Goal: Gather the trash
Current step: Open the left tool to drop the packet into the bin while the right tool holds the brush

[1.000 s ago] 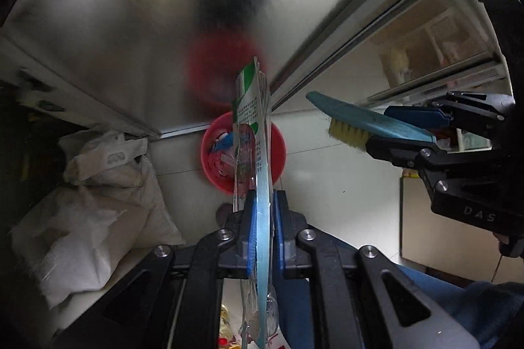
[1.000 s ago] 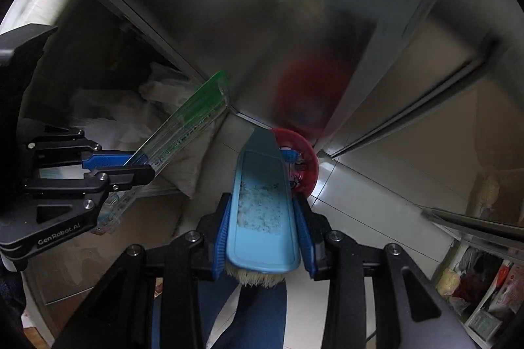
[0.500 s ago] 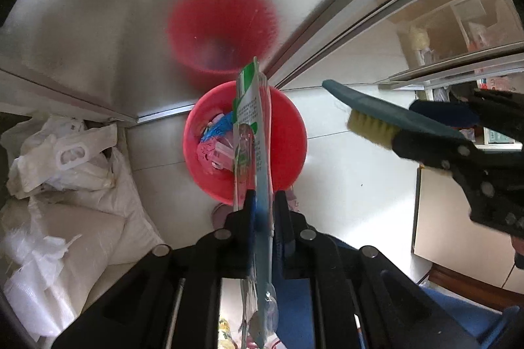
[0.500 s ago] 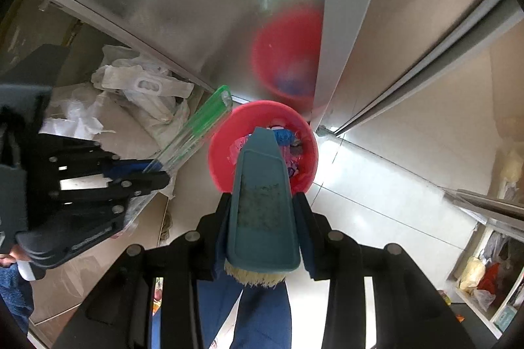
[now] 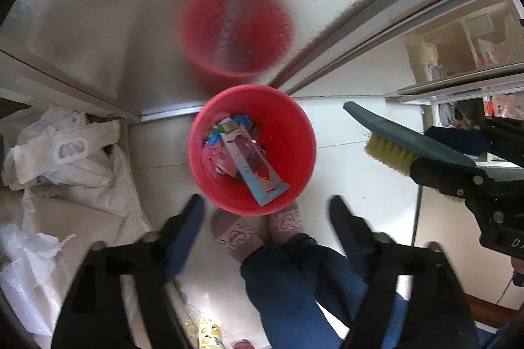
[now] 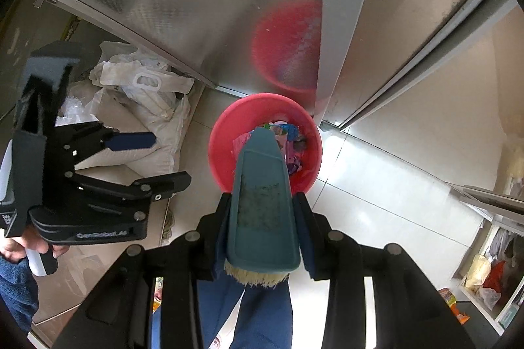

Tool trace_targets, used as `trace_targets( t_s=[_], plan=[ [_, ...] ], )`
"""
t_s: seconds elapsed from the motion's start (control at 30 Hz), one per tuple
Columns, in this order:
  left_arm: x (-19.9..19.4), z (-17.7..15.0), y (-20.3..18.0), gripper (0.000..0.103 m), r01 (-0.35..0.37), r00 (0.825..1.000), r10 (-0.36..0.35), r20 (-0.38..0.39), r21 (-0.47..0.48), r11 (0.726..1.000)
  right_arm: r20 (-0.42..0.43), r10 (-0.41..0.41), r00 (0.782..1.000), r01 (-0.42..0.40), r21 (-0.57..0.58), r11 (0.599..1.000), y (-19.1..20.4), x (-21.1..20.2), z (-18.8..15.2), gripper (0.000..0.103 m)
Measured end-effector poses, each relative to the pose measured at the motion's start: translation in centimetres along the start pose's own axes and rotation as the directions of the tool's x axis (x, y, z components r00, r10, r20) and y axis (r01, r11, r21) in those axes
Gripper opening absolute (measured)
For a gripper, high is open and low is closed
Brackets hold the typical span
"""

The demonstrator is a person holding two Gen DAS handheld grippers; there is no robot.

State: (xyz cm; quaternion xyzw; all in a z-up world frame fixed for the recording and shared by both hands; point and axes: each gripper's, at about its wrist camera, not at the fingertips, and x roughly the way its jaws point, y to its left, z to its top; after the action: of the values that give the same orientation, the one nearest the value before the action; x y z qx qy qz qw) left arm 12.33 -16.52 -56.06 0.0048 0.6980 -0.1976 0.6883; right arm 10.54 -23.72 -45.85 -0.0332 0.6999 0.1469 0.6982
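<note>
We're looking straight down at a round red plastic bin (image 5: 288, 149) sitting on the pale tiled floor (image 5: 347, 185) against a shiny steel cabinet door (image 5: 114, 21). Our left gripper (image 5: 265, 208) has just been opening its jaws, so they're standing wide apart with nothing between them. The flat blue-and-white toothbrush-style package (image 5: 250, 162) is lying inside the bin on top of the other wrappers, leaning toward the near-right wall. Our right gripper (image 6: 263, 195) is squeezing the teal plastic scrub brush with yellowish bristles (image 6: 262, 201), jaws partly closed on its sides, tip hanging over the bin's near edge. White sacks (image 5: 82, 165) are slumping on the left, and pink slippers (image 5: 235, 232) are poking out just near the bin.
</note>
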Motion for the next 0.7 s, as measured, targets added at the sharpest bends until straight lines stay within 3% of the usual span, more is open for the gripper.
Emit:
trace_targets(
  t_s=[0.37, 0.7],
  plan=[
    [-2.0, -1.0, 2.5, 0.090, -0.029, 0.999, 0.031, 0.028, -0.046, 0.999, -0.016, 0.021, 1.000, -0.022, -0.025, 0.999, 1.6, 1.0, 1.0, 0.034],
    [-1.4, -2.1, 4.5, 0.090, -0.039, 0.999, 0.040, 0.016, -0.079, 0.996, -0.060, 0.007, 0.998, -0.008, -0.022, 1.000, 2.4, 3.4, 1.6, 0.034]
  ],
)
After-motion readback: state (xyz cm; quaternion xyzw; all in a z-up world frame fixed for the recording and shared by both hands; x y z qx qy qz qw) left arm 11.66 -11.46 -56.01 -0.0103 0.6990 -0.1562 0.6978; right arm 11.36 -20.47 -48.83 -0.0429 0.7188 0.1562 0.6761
